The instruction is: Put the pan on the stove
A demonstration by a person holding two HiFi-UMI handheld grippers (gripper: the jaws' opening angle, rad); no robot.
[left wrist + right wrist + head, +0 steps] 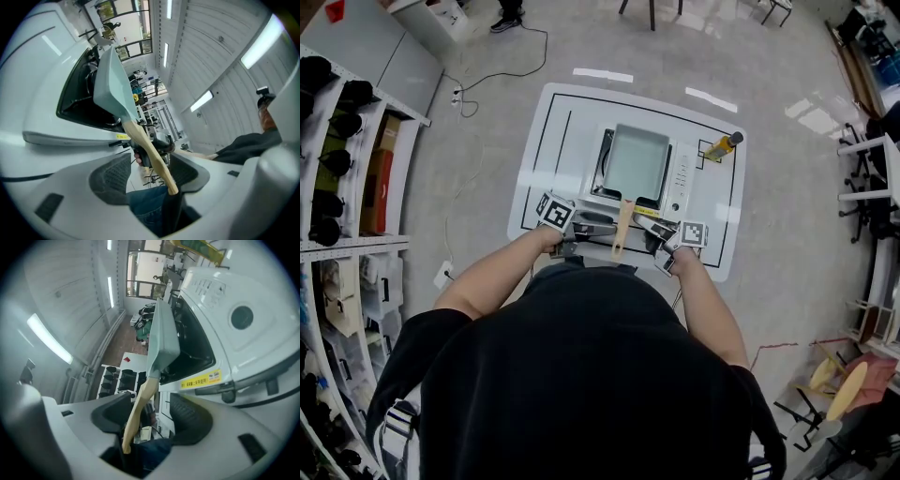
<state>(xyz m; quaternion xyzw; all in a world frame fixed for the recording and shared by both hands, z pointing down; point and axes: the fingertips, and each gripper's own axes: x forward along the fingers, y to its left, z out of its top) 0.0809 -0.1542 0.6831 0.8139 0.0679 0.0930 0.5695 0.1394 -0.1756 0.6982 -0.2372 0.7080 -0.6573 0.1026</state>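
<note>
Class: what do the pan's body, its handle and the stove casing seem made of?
Pan body: probably coated metal, smooth matte pale green.
Handle: apparently wood, tan, unpainted.
Stove casing: glossy white, painted metal or plastic; reflections show.

One pan (637, 164), one stove (682, 176), one table (551, 141). Two grippers: left gripper (598, 223), right gripper (649, 225). One small thing, probably a bottle (722, 146).

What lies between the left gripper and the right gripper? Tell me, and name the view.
The pan handle lies between the left gripper and the right gripper. Both have their jaws apart, and neither clamps it. The head view shows this.
</note>
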